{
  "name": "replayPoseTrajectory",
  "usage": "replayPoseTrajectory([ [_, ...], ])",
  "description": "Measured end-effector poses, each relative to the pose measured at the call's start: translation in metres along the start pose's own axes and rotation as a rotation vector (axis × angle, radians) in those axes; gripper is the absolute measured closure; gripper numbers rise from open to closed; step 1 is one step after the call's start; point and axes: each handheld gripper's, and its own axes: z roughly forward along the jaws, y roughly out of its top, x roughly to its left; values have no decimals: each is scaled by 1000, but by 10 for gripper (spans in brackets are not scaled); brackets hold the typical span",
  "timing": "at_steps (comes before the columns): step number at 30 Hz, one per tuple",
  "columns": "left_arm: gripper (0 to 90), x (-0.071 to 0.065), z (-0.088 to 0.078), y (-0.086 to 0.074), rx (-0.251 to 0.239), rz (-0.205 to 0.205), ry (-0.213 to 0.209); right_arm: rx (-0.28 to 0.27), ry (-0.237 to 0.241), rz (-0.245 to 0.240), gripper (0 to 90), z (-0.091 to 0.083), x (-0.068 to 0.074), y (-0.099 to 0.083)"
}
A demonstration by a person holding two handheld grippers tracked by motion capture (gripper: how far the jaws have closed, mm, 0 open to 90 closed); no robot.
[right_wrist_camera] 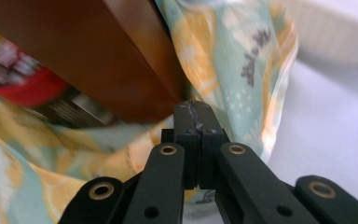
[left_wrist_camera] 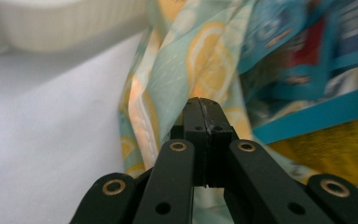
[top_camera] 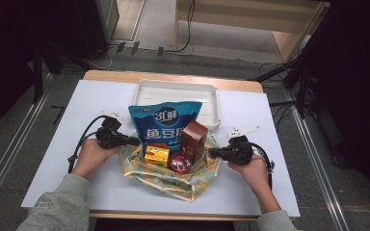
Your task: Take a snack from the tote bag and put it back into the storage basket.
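Two claws are mine, one in each hand, and both are at the cloth bag (top_camera: pixel 173 178) that sits toward the near edge of the desk (top_camera: pixel 43 159), about midway between its left and right edges.

On the left, my left claw (top_camera: pixel 134 141) meets the bag's left rim. In the left gripper view its jaws stand pressed together, tips at the fabric (left_wrist_camera: pixel 168 70); whether a fold is pinched between them I cannot tell.

The bag is soft cloth, pale mint green with orange and yellow citrus slices printed on it, slumped open and crumpled, its mouth facing up. Inside, from left to right: a tall blue snack pouch (top_camera: pixel 164 122) standing upright at the back, a small yellow box (top_camera: pixel 157 156) in front of it, a round red-topped thing (top_camera: pixel 180 162), and a brown carton (top_camera: pixel 194 137) leaning at the right side. Behind the bag, toward the far edge of the desk, lies a white tray (top_camera: pixel 212 96).

On the right, my right claw (top_camera: pixel 213 153) is at the bag's right rim. In the right gripper view its jaws are likewise closed tight, just under the brown carton (right_wrist_camera: pixel 98 56), with patterned cloth (right_wrist_camera: pixel 233 60) right beside the tips; again I cannot tell if cloth is caught.
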Motion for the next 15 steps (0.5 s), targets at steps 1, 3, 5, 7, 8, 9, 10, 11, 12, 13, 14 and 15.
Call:
replayPoseTrajectory([
  [1,900,0,0,0,0,0,0,0,0,0,900,0,0,0],
  [3,900,-4,-3,3,-17,7,-4,-28,1,-23,900,-5,4,7],
  [5,900,-7,-3,4,-16,13,10,-35,7,-32,900,-7,6,13],
  [7,900,-8,-3,10,17,24,17,-49,18,-40,900,-9,8,20],
  [8,900,-10,-4,14,3,31,10,-53,17,-42,900,-10,8,22],
  [9,900,-10,-4,14,3,31,10,-53,17,-42,900,-10,8,22],
  [10,900,-14,-6,18,-27,46,-7,-61,15,-45,900,-12,8,27],
  [11,900,-14,-6,18,-27,46,-7,-65,19,-47,900,-13,9,29],
  [12,900,-16,-5,22,6,62,9,-69,21,-50,900,-13,9,32],
  [13,900,-16,-5,22,6,62,9,-69,21,-50,900,-13,9,32],
  [14,900,-15,-6,24,-1,57,4,-72,25,-54,900,-12,9,35],
  [15,900,-16,-7,28,4,69,1,-66,21,-56,900,-12,8,38],
])
